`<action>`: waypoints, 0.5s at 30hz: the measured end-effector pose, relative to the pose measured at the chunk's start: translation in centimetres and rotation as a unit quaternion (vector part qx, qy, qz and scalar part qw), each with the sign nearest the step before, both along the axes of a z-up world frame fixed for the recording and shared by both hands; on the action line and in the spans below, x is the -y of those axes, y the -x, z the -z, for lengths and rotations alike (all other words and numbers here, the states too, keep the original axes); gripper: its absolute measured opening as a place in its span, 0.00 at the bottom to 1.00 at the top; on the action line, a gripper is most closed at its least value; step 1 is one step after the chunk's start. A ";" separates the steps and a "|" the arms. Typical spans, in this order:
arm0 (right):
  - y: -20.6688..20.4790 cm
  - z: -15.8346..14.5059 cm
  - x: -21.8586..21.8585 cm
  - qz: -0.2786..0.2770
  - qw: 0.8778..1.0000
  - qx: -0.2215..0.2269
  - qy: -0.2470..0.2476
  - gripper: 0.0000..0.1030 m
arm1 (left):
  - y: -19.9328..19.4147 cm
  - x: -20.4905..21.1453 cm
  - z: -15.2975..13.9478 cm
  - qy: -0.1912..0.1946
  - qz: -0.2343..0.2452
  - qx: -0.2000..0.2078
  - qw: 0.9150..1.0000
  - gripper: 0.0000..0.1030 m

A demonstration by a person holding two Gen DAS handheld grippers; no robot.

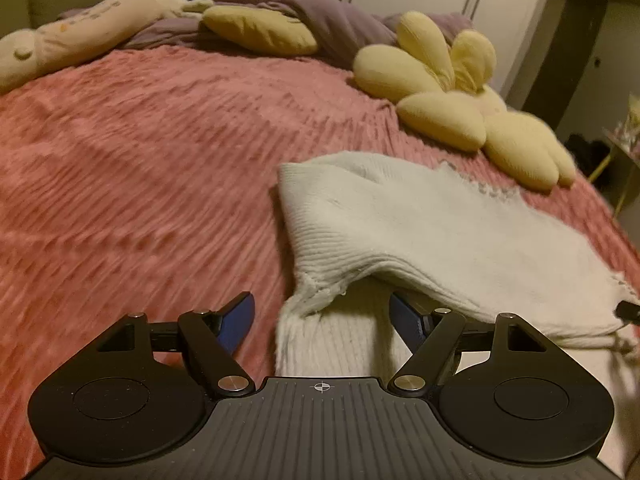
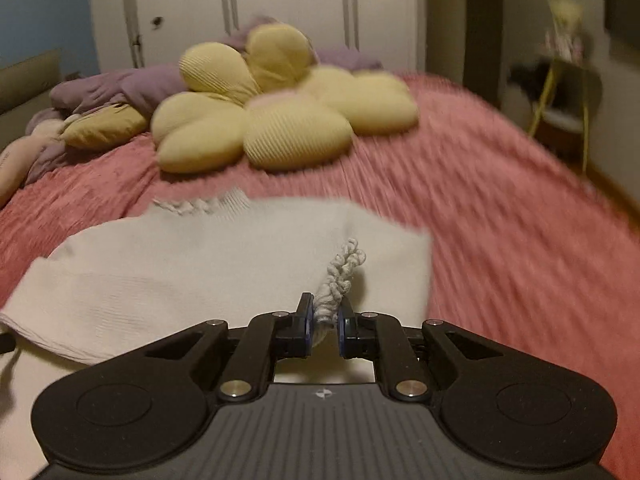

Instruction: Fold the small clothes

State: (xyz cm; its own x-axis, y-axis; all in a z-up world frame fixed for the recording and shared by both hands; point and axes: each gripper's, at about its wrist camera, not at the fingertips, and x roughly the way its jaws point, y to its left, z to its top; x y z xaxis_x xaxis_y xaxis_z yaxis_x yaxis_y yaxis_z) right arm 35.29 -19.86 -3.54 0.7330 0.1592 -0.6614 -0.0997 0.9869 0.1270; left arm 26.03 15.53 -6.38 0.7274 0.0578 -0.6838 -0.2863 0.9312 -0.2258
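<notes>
A small white knitted garment (image 1: 420, 220) lies partly folded on the pink bedspread (image 1: 140, 160). My left gripper (image 1: 322, 312) is open, its blue fingers (image 1: 240, 316) spread wide at the garment's near left corner; the right finger is partly under a lifted fold of the knit. In the right wrist view the garment (image 2: 180, 264) lies ahead and to the left. My right gripper (image 2: 324, 328) is shut on the garment's twisted grey-white cord (image 2: 340, 276) at its near right edge.
A yellow flower-shaped cushion (image 1: 460, 96) (image 2: 272, 116) lies on the bed beyond the garment. A long cream plush toy (image 1: 80, 36) and a purple duvet (image 1: 304, 12) are at the head of the bed. A white wardrobe (image 2: 280, 4) and a small side table (image 2: 568, 92) stand beyond.
</notes>
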 end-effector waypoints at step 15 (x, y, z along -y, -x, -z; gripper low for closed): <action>-0.6 0.6 2.4 0.044 0.999 0.011 -0.006 0.10 | -1.5 -0.1 0.9 -0.049 -0.034 -0.020 0.998 0.79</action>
State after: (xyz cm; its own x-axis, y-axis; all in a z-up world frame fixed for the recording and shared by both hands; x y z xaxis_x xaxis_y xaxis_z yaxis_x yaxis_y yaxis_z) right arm 35.87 -22.24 -4.12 0.7582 0.1015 -0.6441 -0.0157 0.9904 0.1376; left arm 27.57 15.63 -7.28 0.6917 0.1749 -0.7007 -0.3567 0.9263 -0.1209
